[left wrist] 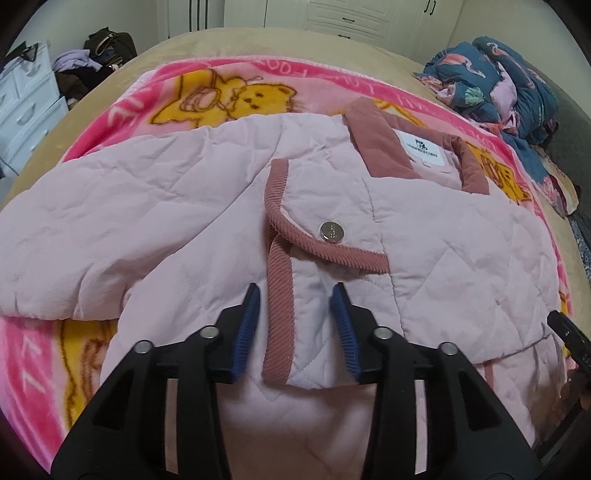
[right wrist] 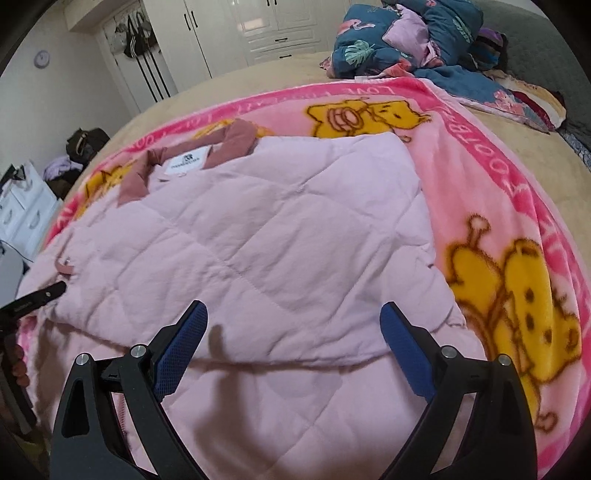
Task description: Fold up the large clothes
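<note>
A pale pink quilted jacket (left wrist: 147,206) with dusty-rose corduroy trim lies spread on a pink bear-print blanket (left wrist: 221,96). Its collar (left wrist: 373,140), with a white label, points away from me. A silver snap (left wrist: 331,232) sits on a folded-over trimmed flap. My left gripper (left wrist: 296,290) is partly open, and the trimmed sleeve end (left wrist: 279,295) lies between its blue pads without being pressed. In the right wrist view my right gripper (right wrist: 293,305) stands wide open just above the folded jacket (right wrist: 277,229), with nothing gripped.
A heap of blue floral bedding (left wrist: 491,81) lies at the far right of the beige bed (right wrist: 240,92). White drawers (left wrist: 26,99) with clothes and a dark bag on top stand at the left. White wardrobes (right wrist: 266,26) line the back wall.
</note>
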`<control>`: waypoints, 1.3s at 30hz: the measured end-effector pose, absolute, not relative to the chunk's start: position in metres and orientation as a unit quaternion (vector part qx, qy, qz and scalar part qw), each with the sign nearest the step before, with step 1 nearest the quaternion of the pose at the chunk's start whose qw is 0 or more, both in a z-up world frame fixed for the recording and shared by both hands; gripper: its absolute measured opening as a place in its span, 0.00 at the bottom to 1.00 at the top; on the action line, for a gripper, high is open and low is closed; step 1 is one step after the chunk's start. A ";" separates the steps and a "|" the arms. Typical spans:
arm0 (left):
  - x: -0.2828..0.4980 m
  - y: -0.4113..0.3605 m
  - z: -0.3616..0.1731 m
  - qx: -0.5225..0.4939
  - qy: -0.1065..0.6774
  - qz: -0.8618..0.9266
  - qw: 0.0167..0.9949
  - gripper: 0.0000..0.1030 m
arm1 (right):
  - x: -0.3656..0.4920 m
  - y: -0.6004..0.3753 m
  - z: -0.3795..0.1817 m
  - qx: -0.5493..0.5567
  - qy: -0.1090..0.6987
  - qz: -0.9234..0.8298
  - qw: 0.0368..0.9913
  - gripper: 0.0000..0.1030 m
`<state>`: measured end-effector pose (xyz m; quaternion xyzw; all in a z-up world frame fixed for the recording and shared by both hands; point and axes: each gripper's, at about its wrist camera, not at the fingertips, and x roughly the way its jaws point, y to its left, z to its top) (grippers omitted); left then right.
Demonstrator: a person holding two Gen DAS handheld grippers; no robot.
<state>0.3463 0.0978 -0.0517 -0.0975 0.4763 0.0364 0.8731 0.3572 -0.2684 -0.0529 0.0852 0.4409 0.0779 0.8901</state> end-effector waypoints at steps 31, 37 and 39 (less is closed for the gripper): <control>0.273 0.186 -0.014 -0.190 0.443 0.094 0.871 0.91 | 0.296 -0.184 0.002 0.082 0.398 0.182 0.895 0.96; 0.261 0.213 -0.011 -0.210 0.430 0.115 0.871 0.91 | 0.295 -0.147 0.011 0.063 0.393 0.210 0.893 0.96; 0.259 0.220 -0.010 -0.213 0.427 0.116 0.871 0.91 | 0.295 -0.133 0.016 0.063 0.392 0.219 0.891 0.96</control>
